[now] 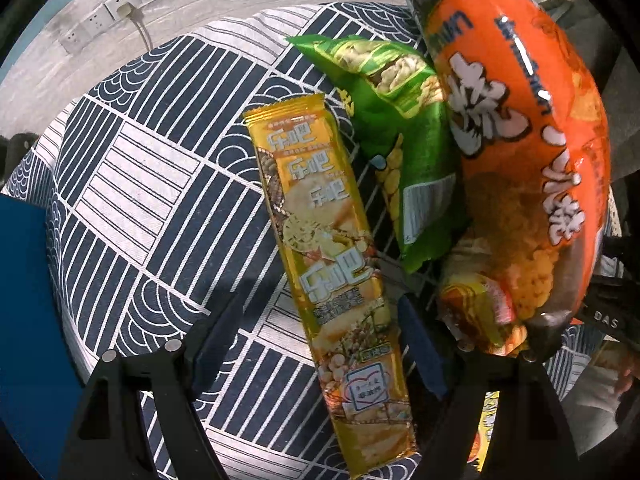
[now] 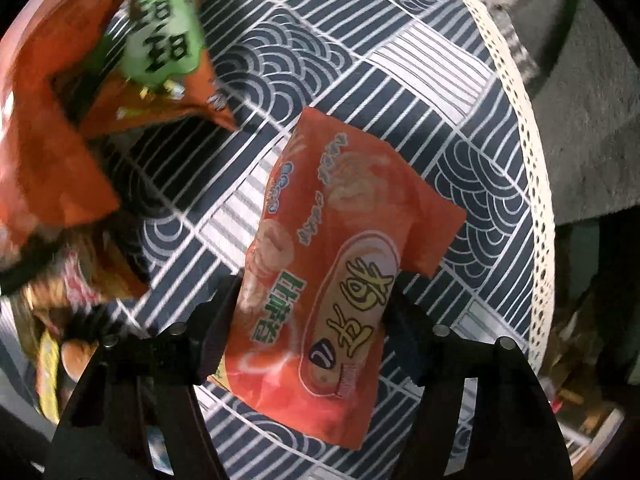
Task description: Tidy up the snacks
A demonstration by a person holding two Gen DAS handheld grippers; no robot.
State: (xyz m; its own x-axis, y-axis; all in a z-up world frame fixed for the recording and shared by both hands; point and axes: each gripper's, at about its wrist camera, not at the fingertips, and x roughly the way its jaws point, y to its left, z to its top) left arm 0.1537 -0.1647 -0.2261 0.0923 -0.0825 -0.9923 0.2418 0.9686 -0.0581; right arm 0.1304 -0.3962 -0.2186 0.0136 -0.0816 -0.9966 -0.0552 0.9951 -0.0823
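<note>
Right wrist cam: right gripper (image 2: 310,312) clamped on orange shrimp-chip bag (image 2: 336,280) above patterned cloth (image 2: 420,92). Left gripper (image 1: 316,344) jaws wide apart w/ yellow cracker pack (image 1: 320,248) lying between, green bag (image 1: 404,140) beside.

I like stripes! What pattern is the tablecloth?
Navy and white tablecloth, with stripes and wave arches; clearest in the left wrist view.

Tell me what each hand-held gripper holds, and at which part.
The right hand-held gripper pinches the orange snack bag across its lower half. The left hand-held gripper is open around the yellow snack bar.
</note>
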